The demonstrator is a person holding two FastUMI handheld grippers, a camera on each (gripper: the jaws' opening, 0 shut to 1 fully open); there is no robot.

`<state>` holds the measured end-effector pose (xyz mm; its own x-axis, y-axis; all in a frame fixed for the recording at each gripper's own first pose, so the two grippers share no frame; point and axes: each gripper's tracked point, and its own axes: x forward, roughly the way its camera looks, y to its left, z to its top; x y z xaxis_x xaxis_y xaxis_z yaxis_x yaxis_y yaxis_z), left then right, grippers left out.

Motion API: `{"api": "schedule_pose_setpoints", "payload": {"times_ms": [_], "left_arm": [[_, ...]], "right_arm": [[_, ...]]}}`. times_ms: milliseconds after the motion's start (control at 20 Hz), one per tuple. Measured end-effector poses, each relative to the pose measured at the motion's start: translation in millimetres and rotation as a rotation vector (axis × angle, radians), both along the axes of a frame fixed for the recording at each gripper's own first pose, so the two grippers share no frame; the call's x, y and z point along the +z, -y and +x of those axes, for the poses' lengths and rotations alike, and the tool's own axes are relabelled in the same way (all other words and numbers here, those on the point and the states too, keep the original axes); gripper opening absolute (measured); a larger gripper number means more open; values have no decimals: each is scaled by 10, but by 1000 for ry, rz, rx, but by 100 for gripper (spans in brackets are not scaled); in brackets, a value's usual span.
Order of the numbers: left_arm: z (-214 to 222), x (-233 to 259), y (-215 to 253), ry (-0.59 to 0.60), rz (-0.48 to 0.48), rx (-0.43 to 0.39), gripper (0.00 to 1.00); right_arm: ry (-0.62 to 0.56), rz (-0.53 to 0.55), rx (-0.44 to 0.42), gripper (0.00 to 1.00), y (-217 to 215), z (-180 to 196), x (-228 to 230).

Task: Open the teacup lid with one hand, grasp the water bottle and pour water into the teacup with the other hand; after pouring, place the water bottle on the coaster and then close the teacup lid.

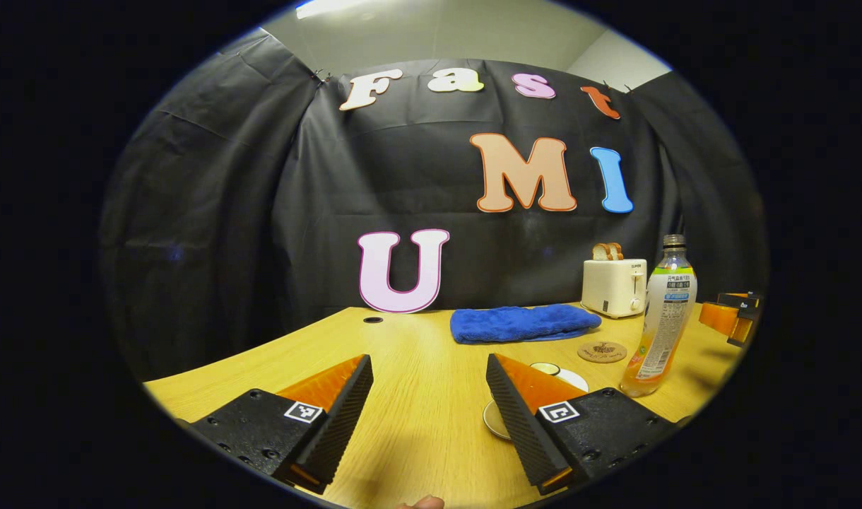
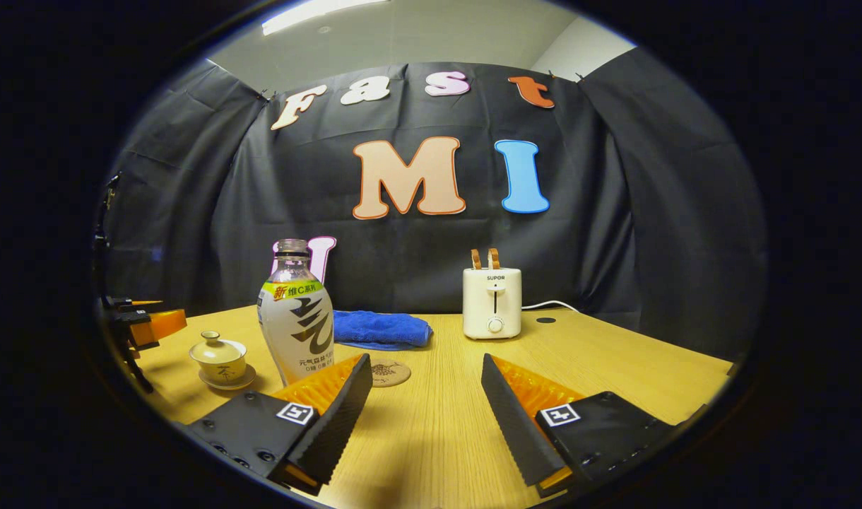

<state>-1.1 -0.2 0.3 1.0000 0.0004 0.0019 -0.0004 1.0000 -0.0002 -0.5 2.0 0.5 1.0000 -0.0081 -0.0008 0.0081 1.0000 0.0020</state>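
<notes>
Left gripper (image 1: 428,382): low over the table (image 1: 417,424), level, fingers spread wide with nothing between them; a fingertip of the holding hand (image 1: 420,502) shows at the bottom edge of the left gripper view.
Right gripper (image 2: 425,382): same low, level pose, fingers wide apart and empty.
Teacup (image 2: 219,359): lower left of the right gripper view, lid on, standing on its saucer; in the left gripper view its saucer rim peeks out beside the right finger.
Water bottle (image 2: 295,318): upright, cap off, left of centre, just behind the right gripper's left finger, not touching.
Coaster (image 2: 389,372): bare, between bottle and toaster (image 2: 492,302), ahead of the finger gap.
Open room: bare wood ahead of both grippers; blue towel (image 2: 381,329) lies by the back wall; the table edge falls away at the right.
</notes>
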Motion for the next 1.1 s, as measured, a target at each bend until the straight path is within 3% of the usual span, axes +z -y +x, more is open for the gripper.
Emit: {"api": "schedule_pose_setpoints", "payload": {"times_ms": [450,500,850,900,1100], "left_arm": [[14,-9,-2,1,0,1,94],[8,-3,-2,0,0,2,94],[-4,8,-8,1,0,5,94],[-2,27,9,11,-2,-2,94],[12,133,202,24,12,-66,94]], "right_arm": [[0,0,-2,96,-14,-2,2],[0,0,-4,100,-8,9,1],[0,1,-11,96,-7,15,1],[0,1,-10,100,-6,23,0],[0,1,-14,96,-6,21,-1]]}}
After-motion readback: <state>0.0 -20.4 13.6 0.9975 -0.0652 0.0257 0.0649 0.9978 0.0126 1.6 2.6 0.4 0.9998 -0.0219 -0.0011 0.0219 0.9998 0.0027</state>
